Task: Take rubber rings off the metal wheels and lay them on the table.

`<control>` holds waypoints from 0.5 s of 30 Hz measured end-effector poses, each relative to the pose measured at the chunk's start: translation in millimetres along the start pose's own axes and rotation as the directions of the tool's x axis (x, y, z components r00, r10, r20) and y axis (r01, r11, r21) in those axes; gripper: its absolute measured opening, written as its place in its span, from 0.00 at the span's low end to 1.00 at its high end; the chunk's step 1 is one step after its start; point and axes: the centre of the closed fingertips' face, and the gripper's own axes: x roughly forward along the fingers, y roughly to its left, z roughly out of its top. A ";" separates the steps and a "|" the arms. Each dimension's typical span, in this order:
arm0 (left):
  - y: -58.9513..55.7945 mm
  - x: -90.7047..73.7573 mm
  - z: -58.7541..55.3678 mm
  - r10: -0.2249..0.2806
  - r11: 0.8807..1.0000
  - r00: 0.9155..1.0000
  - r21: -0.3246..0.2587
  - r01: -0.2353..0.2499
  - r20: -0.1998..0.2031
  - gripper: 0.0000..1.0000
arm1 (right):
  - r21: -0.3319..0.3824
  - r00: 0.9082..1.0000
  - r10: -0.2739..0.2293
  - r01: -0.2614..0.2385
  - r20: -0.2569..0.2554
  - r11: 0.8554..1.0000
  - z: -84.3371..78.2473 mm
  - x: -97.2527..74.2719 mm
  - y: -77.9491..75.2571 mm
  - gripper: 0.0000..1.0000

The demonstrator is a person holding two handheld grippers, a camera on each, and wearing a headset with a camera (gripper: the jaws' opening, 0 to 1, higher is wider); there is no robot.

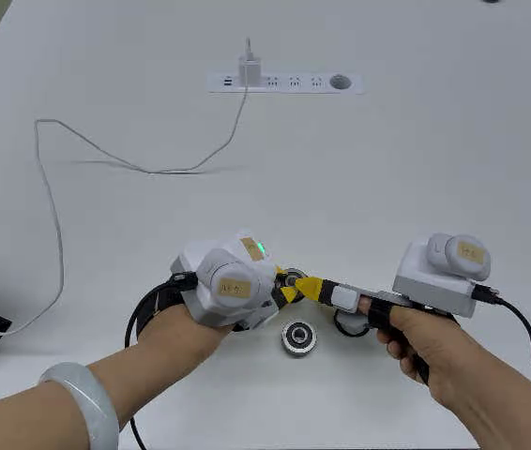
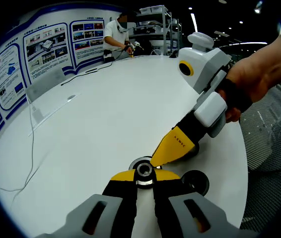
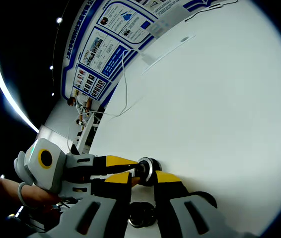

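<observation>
I'm in what looks like a lab or demo hall: blue-and-white posters point(image 2: 46, 44) line the wall, with a rack point(image 2: 155, 22) at the back. I work at a wide white table point(image 1: 387, 159) with a power strip point(image 1: 284, 82), and another person point(image 2: 116, 32) stands at its far end.

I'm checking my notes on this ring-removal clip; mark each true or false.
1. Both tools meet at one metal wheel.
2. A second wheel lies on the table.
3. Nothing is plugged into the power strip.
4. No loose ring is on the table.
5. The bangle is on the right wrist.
1. True: the left tool and the right tool meet at one wheel.
2. True: a second wheel lies on the table, nearer the person.
3. False: a white charger sits in the power strip.
4. False: a black ring lies beside the right tool.
5. False: the bangle is on the left wrist.
</observation>
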 end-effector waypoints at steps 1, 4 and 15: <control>-0.1 -0.2 -0.1 0.000 1.000 1.000 0.000 0.000 0.000 0.11 | 0.003 1.000 -0.003 0.003 0.000 1.000 0.1 -0.1 -0.7 0.18; 0.0 -0.1 0.0 0.000 1.000 1.000 0.000 0.000 0.000 0.11 | -0.007 1.000 -0.014 0.014 -0.003 1.000 -0.2 -0.3 -2.8 0.15; 0.4 -0.1 -0.2 -0.001 1.000 1.000 0.001 0.001 0.000 0.11 | -0.006 0.999 -0.034 0.034 -0.012 0.999 0.0 -0.3 -9.0 0.07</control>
